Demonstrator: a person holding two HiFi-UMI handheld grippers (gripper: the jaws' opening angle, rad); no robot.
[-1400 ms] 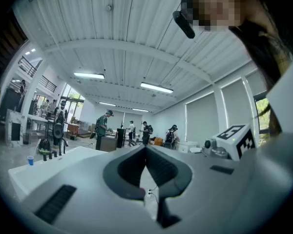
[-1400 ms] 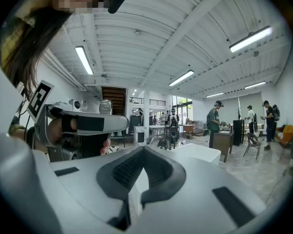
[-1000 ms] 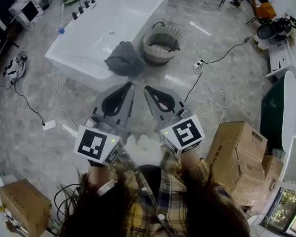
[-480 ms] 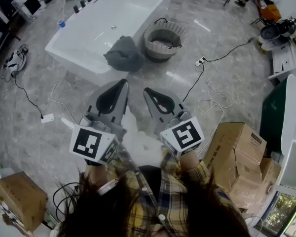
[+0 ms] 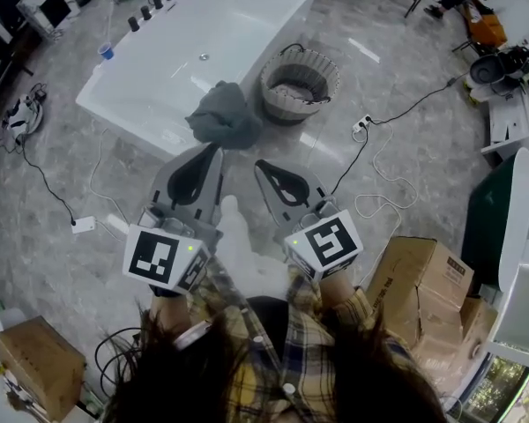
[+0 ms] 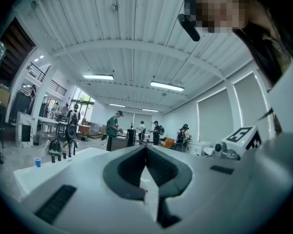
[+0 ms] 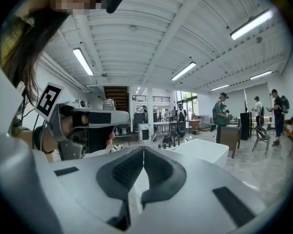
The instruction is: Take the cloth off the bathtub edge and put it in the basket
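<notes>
White bathtub point(image 5: 159, 69) sat left; grey cloth point(image 5: 222, 117) hung over its near edge, basket point(image 5: 273, 95) just right on floor. Left gripper point(image 5: 215, 150) and right gripper point(image 5: 259, 165): jaws fully together, nothing held, short of cloth.

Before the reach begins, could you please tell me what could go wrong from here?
The left claw and right claw are shut and short of the cloth; arriving shut, they might push it into the bathtub. The cloth hangs bunched over the edge, so a shallow pinch may drop it. A corded power strip lies on the floor near the basket, a possible snag.
</notes>
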